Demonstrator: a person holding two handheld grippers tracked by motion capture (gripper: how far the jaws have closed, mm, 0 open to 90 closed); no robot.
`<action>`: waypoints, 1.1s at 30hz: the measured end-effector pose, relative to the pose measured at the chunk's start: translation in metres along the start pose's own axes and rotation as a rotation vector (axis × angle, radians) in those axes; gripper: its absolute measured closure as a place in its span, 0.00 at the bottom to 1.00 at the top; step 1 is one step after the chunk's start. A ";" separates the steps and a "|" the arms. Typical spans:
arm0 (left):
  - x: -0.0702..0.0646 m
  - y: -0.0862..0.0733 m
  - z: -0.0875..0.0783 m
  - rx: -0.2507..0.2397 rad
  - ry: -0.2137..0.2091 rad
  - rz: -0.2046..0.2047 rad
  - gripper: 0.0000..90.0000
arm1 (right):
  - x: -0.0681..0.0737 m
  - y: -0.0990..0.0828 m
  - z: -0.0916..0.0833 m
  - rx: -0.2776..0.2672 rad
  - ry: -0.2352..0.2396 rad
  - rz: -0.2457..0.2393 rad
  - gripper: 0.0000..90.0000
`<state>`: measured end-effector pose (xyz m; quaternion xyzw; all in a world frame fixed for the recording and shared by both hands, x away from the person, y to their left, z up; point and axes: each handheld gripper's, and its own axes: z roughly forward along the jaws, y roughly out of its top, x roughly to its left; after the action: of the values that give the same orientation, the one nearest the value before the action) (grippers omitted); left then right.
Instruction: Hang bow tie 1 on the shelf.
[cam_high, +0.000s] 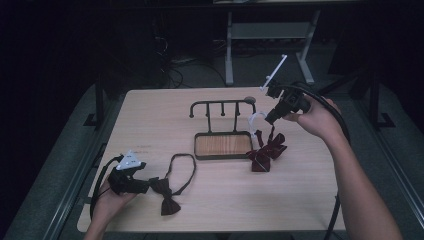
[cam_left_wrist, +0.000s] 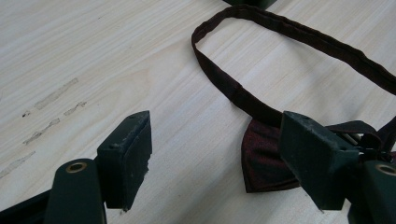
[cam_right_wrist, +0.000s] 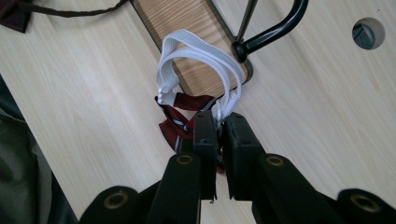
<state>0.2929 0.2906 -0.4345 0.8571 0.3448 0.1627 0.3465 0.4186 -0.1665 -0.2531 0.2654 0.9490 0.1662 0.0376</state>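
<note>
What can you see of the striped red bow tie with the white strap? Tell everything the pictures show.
The red bow tie is dark red cloth with pale stripes and hangs from a white elastic strap that forms a loop. The right gripper is shut on the strap, its fingers pinching it near the bow. The bow droops to the pale wooden table, beside the black hook stand. The loop stands near a hook tip, not on it.

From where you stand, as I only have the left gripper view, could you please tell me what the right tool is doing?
Observer: The right tool is shut on the white strap of a striped red bow tie.
Operator: Thank you; where is that strap's loop?
Observer: Close beside the right end of the black hook rack; whether they touch, I cannot tell.
</note>
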 end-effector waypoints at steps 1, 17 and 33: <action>0.000 0.000 0.000 -0.001 0.000 -0.003 0.29 | -0.001 0.001 0.000 0.000 0.000 0.001 0.93; 0.001 0.000 0.001 -0.002 -0.009 -0.005 0.29 | -0.022 0.020 0.003 0.014 -0.011 0.048 0.93; 0.001 0.000 -0.001 -0.012 -0.010 -0.006 0.29 | -0.036 0.025 0.013 0.027 -0.011 0.084 0.93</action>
<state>0.2933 0.2918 -0.4337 0.8547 0.3444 0.1598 0.3540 0.4636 -0.1608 -0.2578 0.3064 0.9389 0.1535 0.0323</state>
